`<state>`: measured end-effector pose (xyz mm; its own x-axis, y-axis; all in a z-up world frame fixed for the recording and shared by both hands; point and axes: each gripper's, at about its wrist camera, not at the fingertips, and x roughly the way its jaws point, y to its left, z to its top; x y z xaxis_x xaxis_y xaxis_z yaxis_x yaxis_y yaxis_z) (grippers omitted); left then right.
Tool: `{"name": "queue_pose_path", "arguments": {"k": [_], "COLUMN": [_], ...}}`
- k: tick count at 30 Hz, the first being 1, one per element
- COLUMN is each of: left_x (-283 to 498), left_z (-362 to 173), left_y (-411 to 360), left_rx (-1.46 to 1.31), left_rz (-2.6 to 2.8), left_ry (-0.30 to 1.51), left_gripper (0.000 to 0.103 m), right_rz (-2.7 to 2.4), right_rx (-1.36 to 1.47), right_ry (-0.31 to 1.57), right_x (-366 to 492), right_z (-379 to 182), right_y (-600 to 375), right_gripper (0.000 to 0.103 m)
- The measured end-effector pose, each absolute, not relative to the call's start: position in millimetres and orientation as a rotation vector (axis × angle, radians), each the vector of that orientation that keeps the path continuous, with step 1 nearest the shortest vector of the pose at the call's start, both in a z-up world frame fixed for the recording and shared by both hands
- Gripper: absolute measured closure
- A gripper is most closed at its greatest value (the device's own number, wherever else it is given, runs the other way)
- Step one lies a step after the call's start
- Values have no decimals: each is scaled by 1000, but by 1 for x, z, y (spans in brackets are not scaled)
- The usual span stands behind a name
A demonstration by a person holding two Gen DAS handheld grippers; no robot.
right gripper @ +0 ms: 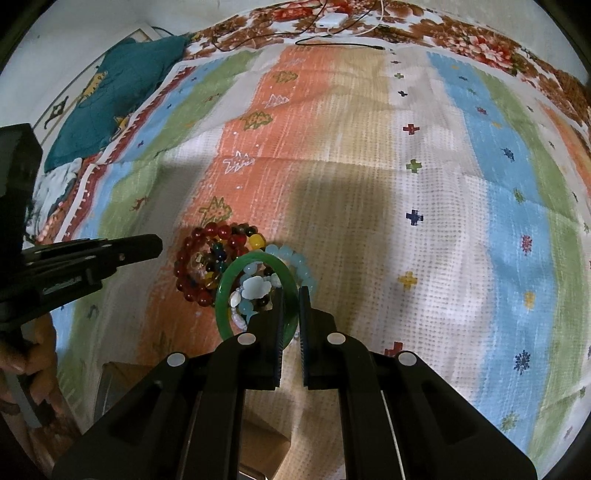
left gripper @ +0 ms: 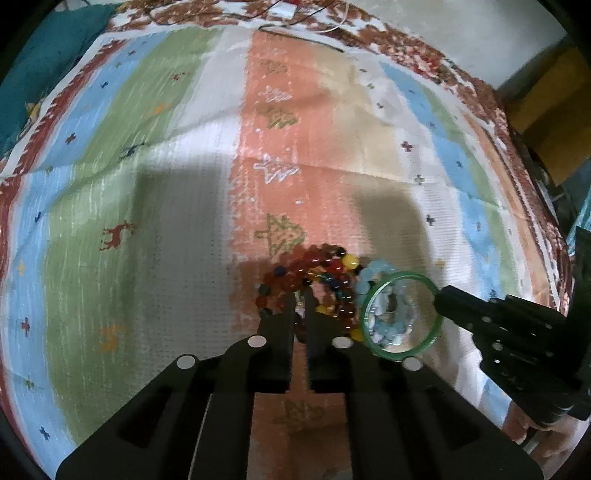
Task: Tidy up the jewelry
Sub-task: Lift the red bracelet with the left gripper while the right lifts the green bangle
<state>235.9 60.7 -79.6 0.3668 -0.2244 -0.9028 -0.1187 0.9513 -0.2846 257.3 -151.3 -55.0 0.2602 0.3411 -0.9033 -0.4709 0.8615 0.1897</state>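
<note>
A pile of jewelry lies on a striped cloth (left gripper: 325, 147). Red and multicoloured bead bracelets (left gripper: 314, 273) (right gripper: 207, 258) sit at the left of the pile. Pale blue bead bracelets (left gripper: 373, 275) (right gripper: 299, 264) and a green bangle (left gripper: 400, 314) (right gripper: 229, 291) sit at the right. My left gripper (left gripper: 300, 306) is nearly shut, its tips over the red beads; whether it grips a strand is unclear. My right gripper (right gripper: 291, 306) is shut on the bangle's rim, and it shows in the left wrist view (left gripper: 441, 295). The left gripper's tip shows in the right wrist view (right gripper: 155, 245).
A teal cushion (right gripper: 114, 96) lies at the cloth's far left. A white charger and dark cables (right gripper: 332, 20) lie on a floral sheet at the far edge. A brown box (right gripper: 122, 380) sits below the cloth's near edge.
</note>
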Motion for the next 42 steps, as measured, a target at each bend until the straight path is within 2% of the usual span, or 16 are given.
{"name": "queue_pose_path", "arguments": {"k": [1,3,8,20,23,29,42], "left_x": [237,237,238,250,252,251,239], "left_z": [-82,-84,-92,-110,-112,-108,-62], "left_y": [61,60,55,50,52,53,44], "left_rx": [-321,-307,-269,-225,-229,-237,-266], "left_rz": [-64,-59,-56,-53,-56,-63,-144], "left_ry": [1206,1209,1228,1254,1262,1257,1157], "left_gripper": [87,72,70,71,90,90,90], "right_rz": [552,551,555,552,559,565,590], "right_rx": [-127,-125,-132,-155,-139,-150,-142], "right_ry": [1188,1189,1193,1203,1212,1213,1163], "right_x": [257,258,258,255,256,255,248], "right_z": [-55,-55,-56,-62,-63,-64,-42], "right_y": [-152,-151,-150,-144,-145,-144,-146], "right_gripper": [95,95,95,95,95,96,96]}}
